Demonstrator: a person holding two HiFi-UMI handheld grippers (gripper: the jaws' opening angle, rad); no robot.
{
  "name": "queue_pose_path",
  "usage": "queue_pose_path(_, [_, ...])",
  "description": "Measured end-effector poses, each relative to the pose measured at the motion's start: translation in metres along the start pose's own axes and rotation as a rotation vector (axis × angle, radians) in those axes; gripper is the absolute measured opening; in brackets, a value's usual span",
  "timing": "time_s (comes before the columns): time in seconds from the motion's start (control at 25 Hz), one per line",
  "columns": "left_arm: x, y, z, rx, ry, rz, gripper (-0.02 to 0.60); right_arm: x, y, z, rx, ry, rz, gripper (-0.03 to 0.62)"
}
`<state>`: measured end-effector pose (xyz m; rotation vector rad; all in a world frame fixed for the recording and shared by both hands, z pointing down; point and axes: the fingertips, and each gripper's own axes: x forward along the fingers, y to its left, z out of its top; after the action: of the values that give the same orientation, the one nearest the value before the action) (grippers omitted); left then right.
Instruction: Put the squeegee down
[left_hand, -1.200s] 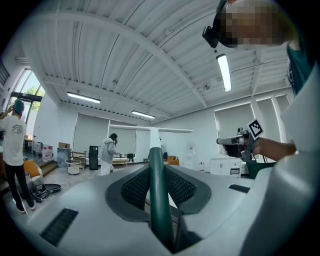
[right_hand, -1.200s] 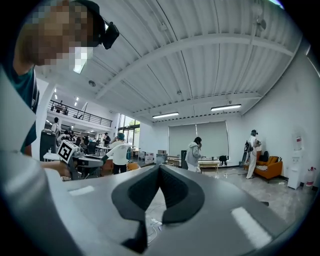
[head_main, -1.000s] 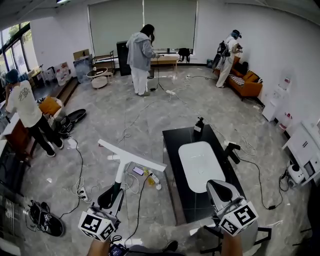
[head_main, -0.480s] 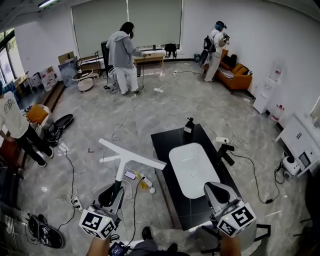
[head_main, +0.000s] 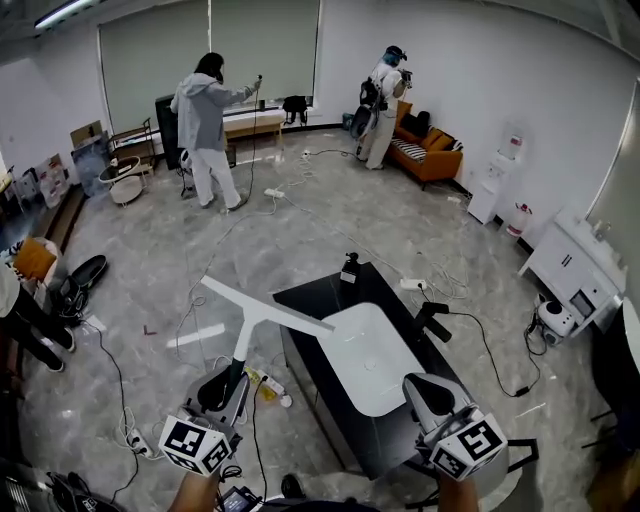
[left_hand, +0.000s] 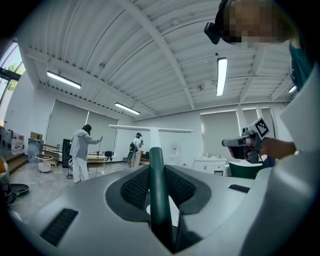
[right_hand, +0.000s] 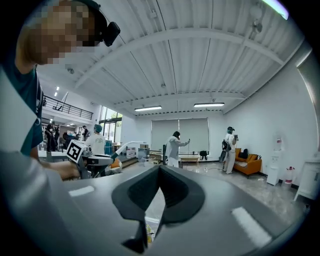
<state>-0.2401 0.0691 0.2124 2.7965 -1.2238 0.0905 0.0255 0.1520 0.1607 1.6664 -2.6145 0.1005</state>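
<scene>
Head view: the left gripper (head_main: 226, 378) carries the squeegee (head_main: 262, 305), which rises out ahead of its fingertips, crossbar uppermost, over the floor just beside the black worktop (head_main: 372, 440). A white tray (head_main: 365, 345) fills much of that worktop, ahead of the right gripper (head_main: 420, 385). Holding the tool by its lower end probably keeps the crossbar clear of everything until a spot is chosen; it is not yet put down. Both hands are cut off by the bottom edge, and the gripper bodies hide the grip itself from here.

Left gripper view: the fingers (left_hand: 134, 186) are clenched on the dark green handle (left_hand: 158, 190), ribbed pads pressing it from either side. The white blade (left_hand: 150, 130) stands across the scene beyond the fingertips. Nothing below the fingers shows, so no landing place can be judged from here.

Right gripper view: these fingers meet at their tips with nothing between them, likely because this hand has no part in the carry. A sliver of floor shows through the gap lower down; what lies there is too small to tell.
</scene>
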Motion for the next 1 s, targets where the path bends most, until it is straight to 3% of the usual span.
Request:
queue_pose_path(0.2, [0.029, 0.016, -0.009, -0.007, 0.017, -0.059, 0.094, 0.016, -0.006, -0.003, 0.000, 0.019, -0.049, 0.009])
queue_pose_path(0.4, [0.051, 0.038, -0.021, -0.032, 0.032, -0.039, 0.094, 0.046, -0.022, -0.008, 0.005, 0.041, -0.034, 0.009])
queue_pose_path(0.8, [0.071, 0.054, -0.026, -0.045, 0.060, 0.149, 0.094, 0.116, -0.061, -0.018, 0.039, 0.045, 0.166, 0.009])
queue_pose_path(1.0, [0.082, 0.058, -0.039, -0.075, 0.074, 0.211, 0.094, 0.141, -0.078, -0.030, 0.053, 0.072, 0.224, 0.009])
